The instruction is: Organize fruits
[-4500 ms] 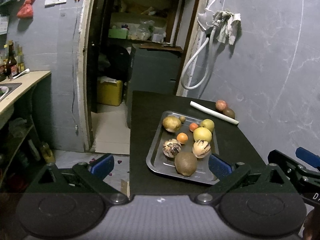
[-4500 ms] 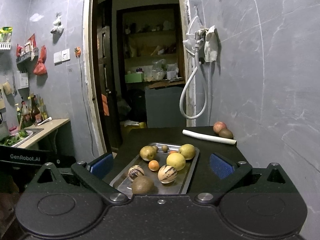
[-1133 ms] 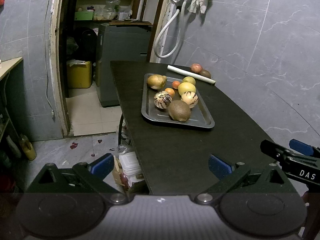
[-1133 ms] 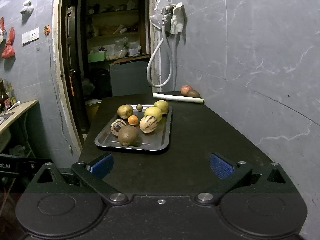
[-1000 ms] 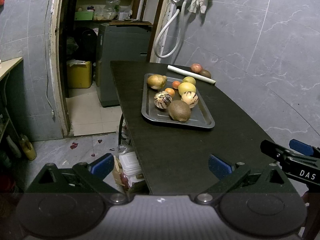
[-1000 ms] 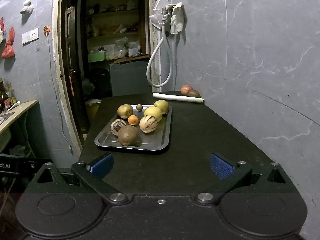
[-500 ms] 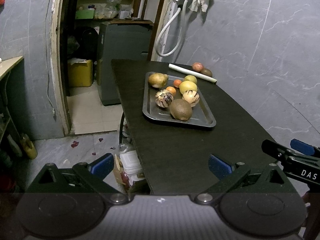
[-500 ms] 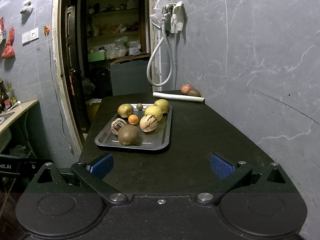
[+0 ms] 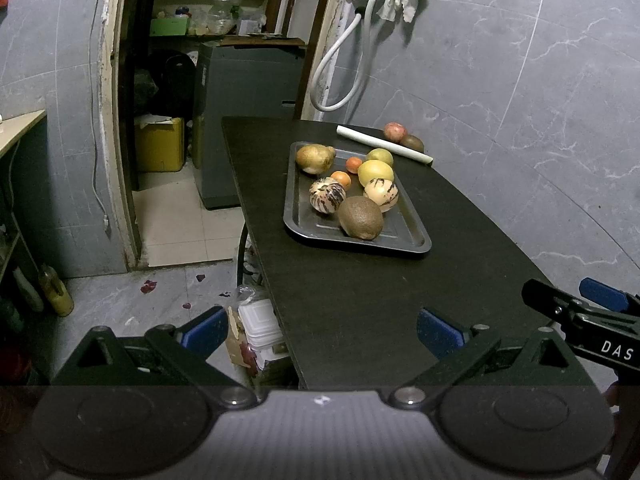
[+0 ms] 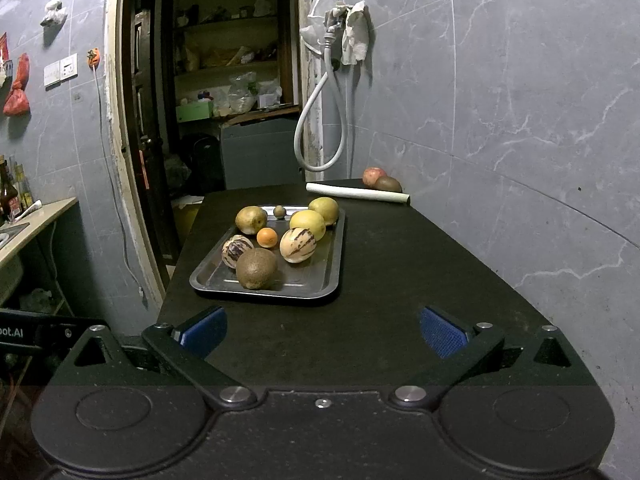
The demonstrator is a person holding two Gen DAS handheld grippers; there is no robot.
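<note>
Left wrist view shows our left gripper spread wide with nothing between its blue pads, held above the near end of the long black table, its left finger out past the table's edge. Ahead of it and slightly right sits the dark rectangular metal tray holding the fruits: a rough brown round fruit nearest us, two cream fruits with dark stripes just behind it, a small orange fruit between them and further back, a large yellow citrus, and a tan pear-shaped fruit at the far left corner. Beyond the tray, a white cylinder lies on the table, with a reddish apple and a brown fruit just behind it by the grey wall.

Our right gripper is equally spread and empty, low over the table, with the tray straight ahead and slightly left
</note>
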